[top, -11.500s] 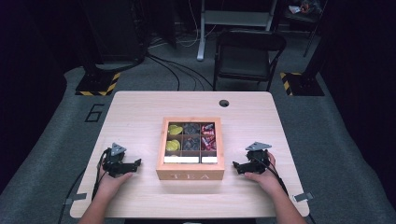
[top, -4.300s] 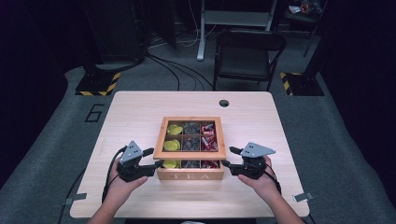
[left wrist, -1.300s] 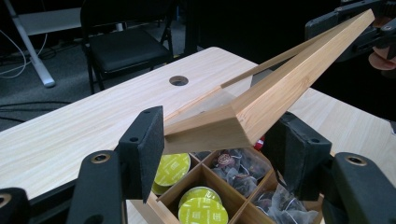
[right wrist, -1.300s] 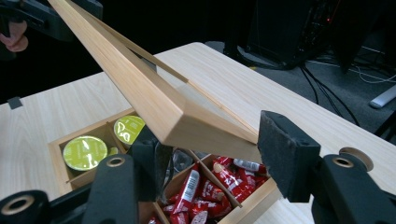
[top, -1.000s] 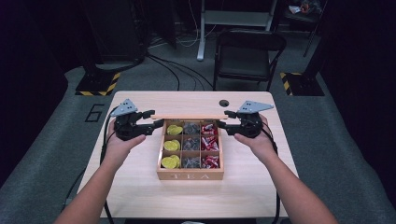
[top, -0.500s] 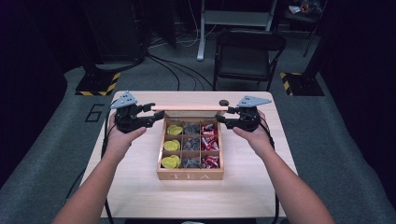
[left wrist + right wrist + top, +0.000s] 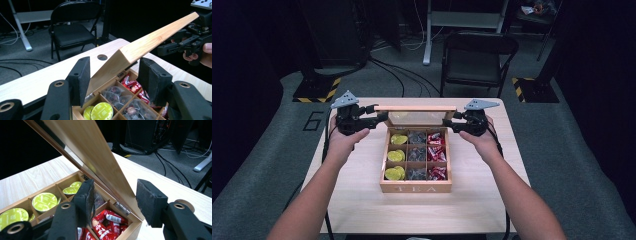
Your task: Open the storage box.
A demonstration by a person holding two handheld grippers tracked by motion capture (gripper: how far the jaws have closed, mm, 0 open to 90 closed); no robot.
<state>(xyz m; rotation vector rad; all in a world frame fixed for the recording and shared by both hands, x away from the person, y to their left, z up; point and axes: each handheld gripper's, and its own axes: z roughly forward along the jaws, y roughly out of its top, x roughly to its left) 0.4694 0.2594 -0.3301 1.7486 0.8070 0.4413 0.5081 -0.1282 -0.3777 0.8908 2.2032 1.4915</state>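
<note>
— Since a second ago we've swung the lid (image 7: 415,108) of the tea box (image 7: 415,188) up; it was lower then, and now it stands near upright over the back edge, with the box in the middle of the bench (image 7: 362,200).

— And our grips? The left hand-held gripper (image 7: 379,116) sits at the lid's left end, the right hand-held gripper (image 7: 448,123) at its right end. Both have just been closing.

— In the left gripper view the lid's corner lies between the pads, yet we see a gap on either side, so we'd call that one open around the lid, not pinching it. The right gripper view reads the same: the lid's side edge runs between the pads without visible contact.

— So to do this well, we'd judge the lid should be eased back evenly from both ends, so the hinge (image 7: 121,207) isn't twisted, and let go only once it rests on its own.

— Agreed. Inside we see yellow-green pods (image 7: 395,155), dark sachets (image 7: 416,154) and red packets (image 7: 436,153).

— The bench is pale wood with a round hole (image 7: 102,57) near its far edge. Beyond it stand a black folding chair (image 7: 477,60), floor cables (image 7: 389,70) and hazard-striped bases (image 7: 314,92) in a dim room.
</note>
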